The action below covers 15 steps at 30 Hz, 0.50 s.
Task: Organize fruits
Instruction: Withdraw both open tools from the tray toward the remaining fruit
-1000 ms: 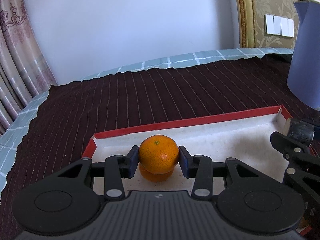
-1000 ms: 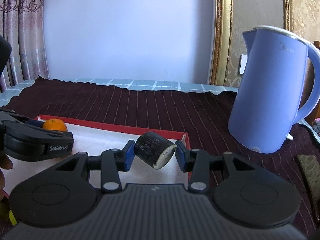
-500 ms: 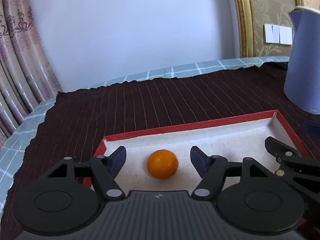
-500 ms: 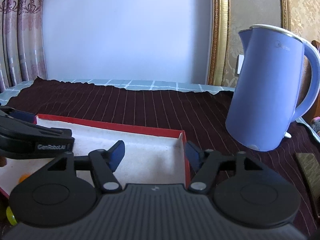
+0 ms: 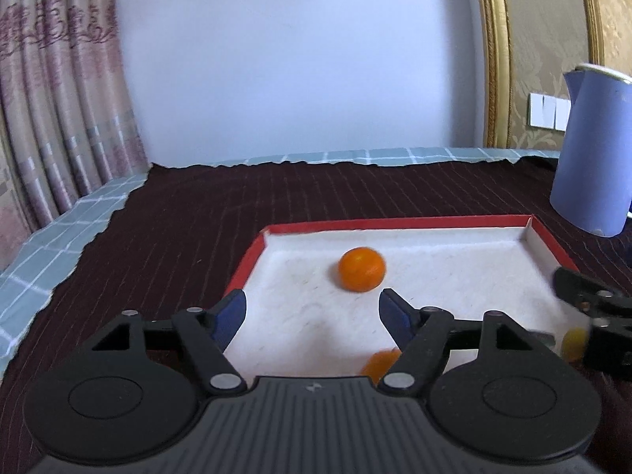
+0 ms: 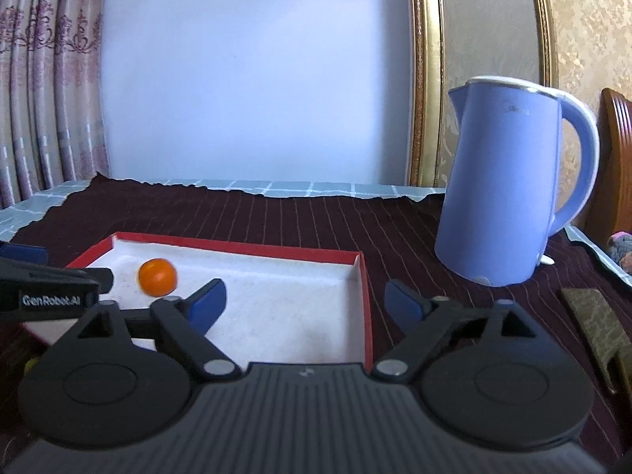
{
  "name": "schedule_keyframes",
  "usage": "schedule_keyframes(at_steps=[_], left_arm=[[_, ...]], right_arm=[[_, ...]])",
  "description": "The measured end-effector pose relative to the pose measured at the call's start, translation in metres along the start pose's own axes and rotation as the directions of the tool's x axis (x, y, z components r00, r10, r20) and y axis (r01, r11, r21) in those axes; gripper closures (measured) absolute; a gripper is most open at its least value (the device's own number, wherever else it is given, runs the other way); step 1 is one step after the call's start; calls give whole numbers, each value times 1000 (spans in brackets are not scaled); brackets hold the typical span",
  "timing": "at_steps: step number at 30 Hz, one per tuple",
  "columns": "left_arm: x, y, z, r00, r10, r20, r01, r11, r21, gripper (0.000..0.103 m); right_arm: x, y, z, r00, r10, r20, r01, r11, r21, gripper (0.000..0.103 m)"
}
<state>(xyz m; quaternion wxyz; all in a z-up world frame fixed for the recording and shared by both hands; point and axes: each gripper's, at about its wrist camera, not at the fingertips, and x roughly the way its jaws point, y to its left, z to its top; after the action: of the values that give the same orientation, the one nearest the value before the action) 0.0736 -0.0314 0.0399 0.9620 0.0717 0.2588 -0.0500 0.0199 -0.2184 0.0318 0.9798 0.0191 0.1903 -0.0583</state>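
1. Red-walled shallow rectangular cardboard tray (image 5: 399, 224) with a white lining sits on the dark maroon pinstriped cloth (image 5: 197, 213) that covers the table; a pale blue checked cloth (image 5: 59, 233) shows beyond the maroon cloth's far and left edges.
2. Tray contents: one round orange mandarin (image 5: 361, 268) rests on the white floor, toward the tray's far left corner, clear of both walls. The right wrist view shows the same fruit (image 6: 157, 277) in that corner region.
3. Second orange fruit (image 5: 381, 363) is partly hidden behind the left gripper's right finger at the tray's near edge; in or out of the tray, cannot tell.
4. Small yellow-orange fruit (image 5: 573, 340) lies at the tray's near right corner beside the right gripper's finger; blurred, placement unclear.
5. Left gripper (image 5: 312, 312): jaws spread wide, nothing between them, above the tray's near left part.
6. Right gripper (image 6: 306, 302): jaws spread wide, empty, straddling the tray's right wall.
7. Lavender-blue plastic electric kettle (image 6: 509, 181) stands upright on the maroon cloth, beyond the tray's far right corner, apart from it.
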Motion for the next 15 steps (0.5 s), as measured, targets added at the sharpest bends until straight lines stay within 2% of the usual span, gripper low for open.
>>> schedule_keyframes(at_steps=[6,15], left_arm=[[-12,20,-17,1000,1,-1,-1,1000,-30,29],[-24,36,-44,1000,-23,-16,22,998,-59,27]], right_arm=[[-26,3,-9,1000,24,16,-24,1000,19,9],[-44,16,-26,999,51,-7,-51,998,-33,0]])
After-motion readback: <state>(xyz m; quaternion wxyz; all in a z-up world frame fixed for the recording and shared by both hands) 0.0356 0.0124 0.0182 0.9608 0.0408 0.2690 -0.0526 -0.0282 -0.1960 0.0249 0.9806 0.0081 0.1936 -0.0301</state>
